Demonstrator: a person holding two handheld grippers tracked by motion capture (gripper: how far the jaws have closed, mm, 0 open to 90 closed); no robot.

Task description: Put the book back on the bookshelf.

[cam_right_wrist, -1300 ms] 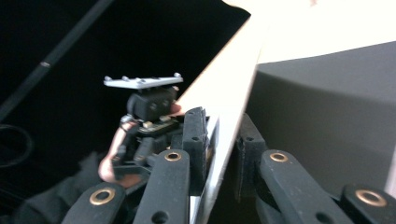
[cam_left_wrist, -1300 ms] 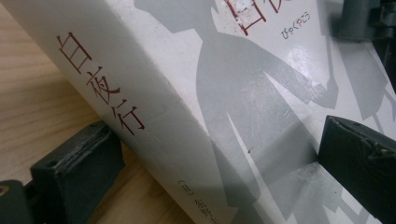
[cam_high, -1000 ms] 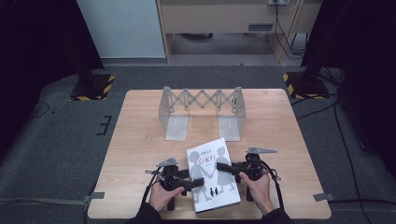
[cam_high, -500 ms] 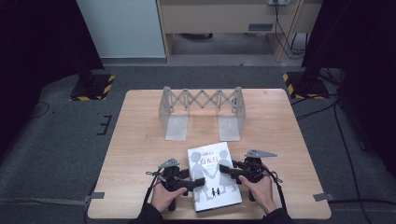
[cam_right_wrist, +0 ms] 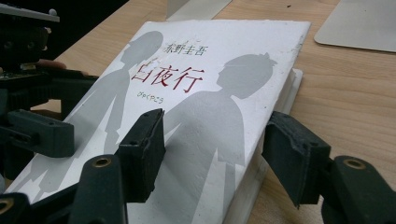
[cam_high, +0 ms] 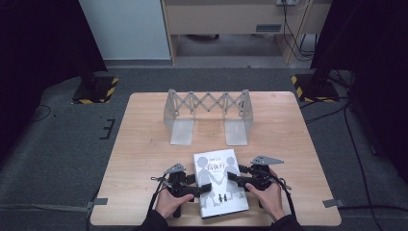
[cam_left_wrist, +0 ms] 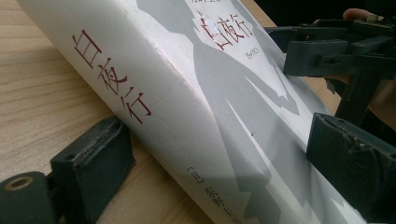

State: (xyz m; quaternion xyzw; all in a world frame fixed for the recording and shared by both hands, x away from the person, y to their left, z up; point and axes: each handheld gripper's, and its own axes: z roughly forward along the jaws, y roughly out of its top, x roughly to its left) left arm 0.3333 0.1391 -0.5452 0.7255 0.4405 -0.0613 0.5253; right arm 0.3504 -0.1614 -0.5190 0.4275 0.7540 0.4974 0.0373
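near the table's front edge lies a white book (cam_high: 220,183), flat between both grippers. left gripper (cam_high: 195,185) straddles its spine, jaws wide, pads apparently not pressing. right gripper (cam_high: 235,177), jaws just opening, brackets the right edge without gripping; an accordion rack (cam_high: 207,115) stands farther back.

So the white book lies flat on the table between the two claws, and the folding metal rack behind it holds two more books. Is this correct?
Not quite. The folding metal rack holds nothing, as the high view shows. The rest stands: the white book lies flat on the table between the left claw and the right claw.
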